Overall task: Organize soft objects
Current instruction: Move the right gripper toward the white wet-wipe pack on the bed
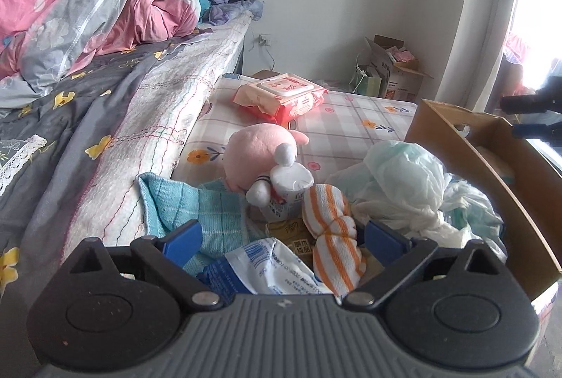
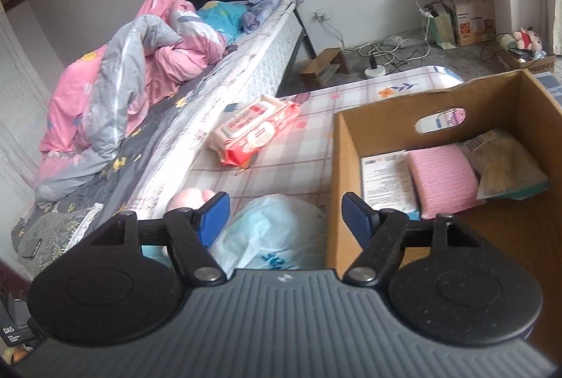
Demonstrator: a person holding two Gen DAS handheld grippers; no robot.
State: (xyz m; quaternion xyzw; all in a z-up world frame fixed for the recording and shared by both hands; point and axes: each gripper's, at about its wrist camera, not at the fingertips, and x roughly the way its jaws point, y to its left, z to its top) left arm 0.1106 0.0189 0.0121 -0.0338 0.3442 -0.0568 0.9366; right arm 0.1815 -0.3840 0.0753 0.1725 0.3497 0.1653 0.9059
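Gaping wide, left claw (image 1: 282,239) hovers over the striped cloth (image 1: 333,237); right claw (image 2: 286,216) spread, holding nothing.

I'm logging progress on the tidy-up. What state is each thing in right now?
left gripper: open, holding nothing
right gripper: open, holding nothing
cardboard box: open-topped, partly filled
pink towel: folded, inside the box
wipes pack: lid closed, lying on the checked mat
pink plush toy: lying in the pile, outside the box
striped socks: lying loose in the pile
quilt: bunched on the bed
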